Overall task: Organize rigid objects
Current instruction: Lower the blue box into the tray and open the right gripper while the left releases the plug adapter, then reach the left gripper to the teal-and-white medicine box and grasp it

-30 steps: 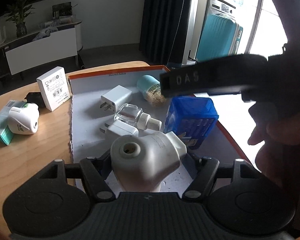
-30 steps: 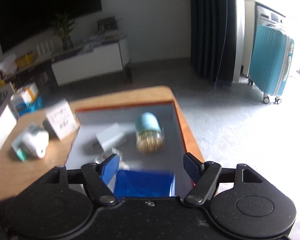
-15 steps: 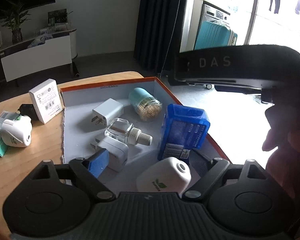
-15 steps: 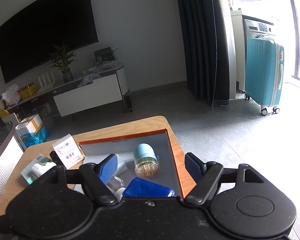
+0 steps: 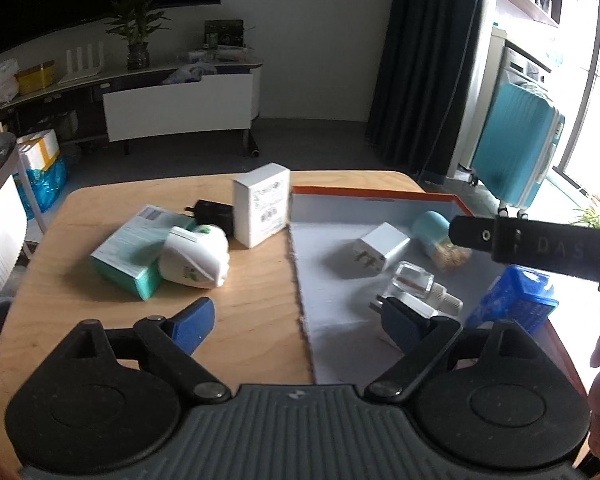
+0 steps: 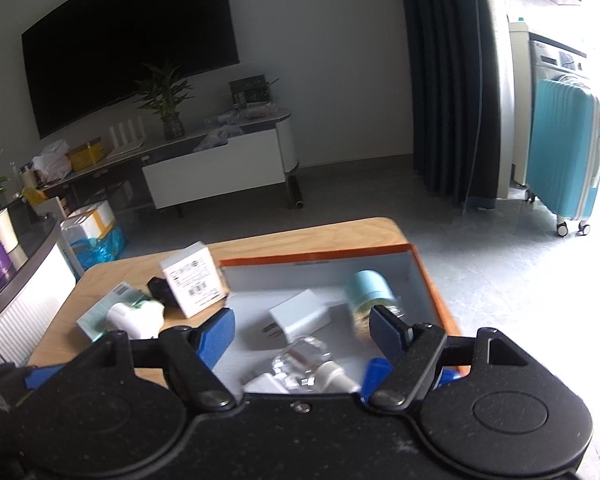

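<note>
the left gripper [image 5: 296, 318] hangs over the tabletop [image 5: 256, 308] beside the box [image 5: 380, 202], its fingers [image 5: 192, 324] opening with nothing between them. the right gripper [image 6: 302, 334] hovers over the box's near part, fingers apart and empty too. both look free to fetch, likely because the sorted things already lie in the box: a white charger [image 5: 378, 250], a clear bottle [image 5: 420, 284], a teal jar [image 5: 440, 236] and a blue case [image 5: 514, 304].

left of the box, four things wait on the tabletop: a white diffuser [image 5: 194, 256] against a green carton [image 5: 134, 250], a black plug [image 5: 214, 216] behind it, and a white carton [image 5: 262, 204] touching the box wall. the diffuser lies on its side, long axis across the scene, rounded end to the right. the bottle lies flat, its neck pointing near-right. the jar lies tipped, its teal cap to the far left.
</note>
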`<control>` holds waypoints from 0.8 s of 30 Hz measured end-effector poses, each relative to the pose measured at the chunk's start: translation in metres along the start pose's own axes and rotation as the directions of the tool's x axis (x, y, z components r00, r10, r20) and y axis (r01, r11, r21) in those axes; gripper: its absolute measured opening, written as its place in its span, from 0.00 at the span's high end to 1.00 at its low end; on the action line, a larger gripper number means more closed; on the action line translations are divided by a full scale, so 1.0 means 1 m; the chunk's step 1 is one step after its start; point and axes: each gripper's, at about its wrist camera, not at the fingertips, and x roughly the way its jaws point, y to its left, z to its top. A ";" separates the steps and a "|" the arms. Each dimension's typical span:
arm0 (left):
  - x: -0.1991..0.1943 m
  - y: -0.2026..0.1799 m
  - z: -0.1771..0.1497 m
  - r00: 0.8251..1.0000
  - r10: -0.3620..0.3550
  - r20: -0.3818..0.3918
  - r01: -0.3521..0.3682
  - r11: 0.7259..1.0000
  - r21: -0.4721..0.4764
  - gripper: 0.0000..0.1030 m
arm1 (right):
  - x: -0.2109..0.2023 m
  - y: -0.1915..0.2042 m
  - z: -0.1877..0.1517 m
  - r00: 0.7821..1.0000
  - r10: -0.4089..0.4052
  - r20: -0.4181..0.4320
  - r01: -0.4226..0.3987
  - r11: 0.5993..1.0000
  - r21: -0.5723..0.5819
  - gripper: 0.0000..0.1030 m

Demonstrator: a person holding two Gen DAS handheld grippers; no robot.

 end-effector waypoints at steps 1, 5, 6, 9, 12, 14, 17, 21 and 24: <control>-0.001 0.007 0.001 1.000 0.013 0.001 -0.013 1.000 -0.007 0.10 | 0.002 0.006 -0.001 1.000 0.011 -0.005 -0.011 1.000 -0.004 0.15; -0.005 0.037 0.005 0.998 0.062 0.002 -0.062 0.997 -0.037 0.10 | 0.014 0.033 -0.004 0.998 0.049 -0.035 -0.050 0.998 -0.029 0.15; -0.006 0.044 0.006 0.997 0.073 0.001 -0.073 0.996 -0.043 0.10 | 0.017 0.039 -0.005 0.997 0.060 -0.043 -0.061 0.998 -0.034 0.15; -0.008 0.064 0.007 0.996 0.093 -0.006 -0.093 0.993 -0.067 0.10 | 0.025 0.057 -0.008 0.994 0.083 -0.066 -0.086 0.995 -0.046 0.15; -0.007 0.077 0.009 0.994 0.111 -0.010 -0.111 0.992 -0.062 0.10 | 0.031 0.073 -0.012 0.991 0.105 -0.082 -0.110 0.992 -0.059 0.15; -0.003 0.085 0.010 0.994 0.113 -0.013 -0.113 0.991 -0.070 0.10 | 0.034 0.082 -0.013 0.989 0.114 -0.093 -0.120 0.990 -0.069 0.15; 0.003 0.094 0.013 0.993 0.115 -0.013 -0.116 0.991 -0.060 0.09 | 0.038 0.091 -0.014 0.987 0.126 -0.104 -0.134 0.988 -0.080 0.15; 0.020 0.108 0.016 0.992 0.126 -0.025 -0.127 0.991 -0.046 0.06 | 0.040 0.097 -0.015 0.985 0.131 -0.112 -0.142 0.985 -0.101 0.15; 0.038 0.119 0.018 0.991 0.125 -0.050 -0.127 0.991 -0.034 0.06 | 0.041 0.096 -0.016 0.985 0.134 -0.108 -0.145 0.984 -0.100 0.15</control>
